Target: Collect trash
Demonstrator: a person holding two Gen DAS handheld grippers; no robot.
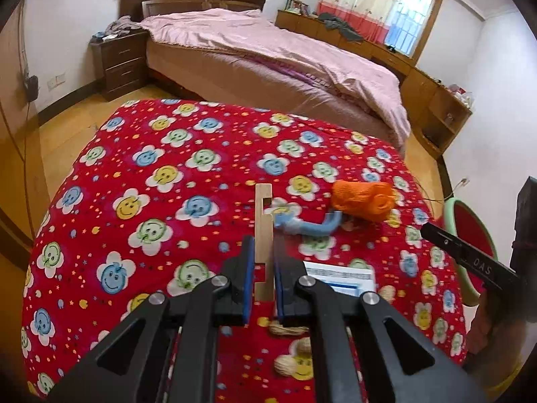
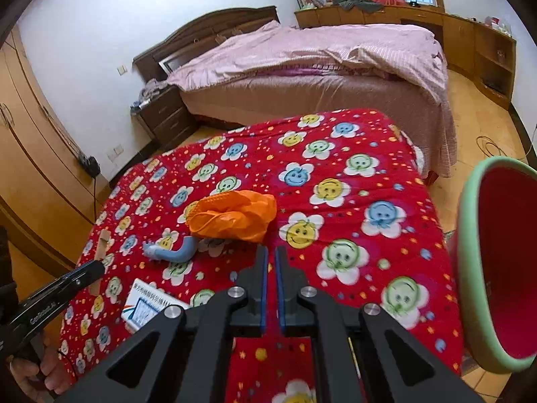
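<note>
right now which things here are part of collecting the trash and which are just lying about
Job:
- wooden stick, held in left gripper
- orange bag
- blue scrap
- white box
- peanut shells
- red bin
- right gripper, shut, nothing in it

Lying about:
- bed
- nightstand
- flowered cloth

Left hand-held gripper (image 1: 263,262) clamped on a wooden stick (image 1: 262,221); right hand-held gripper (image 2: 271,262) closed, nothing between pads, both angled downward.
</note>
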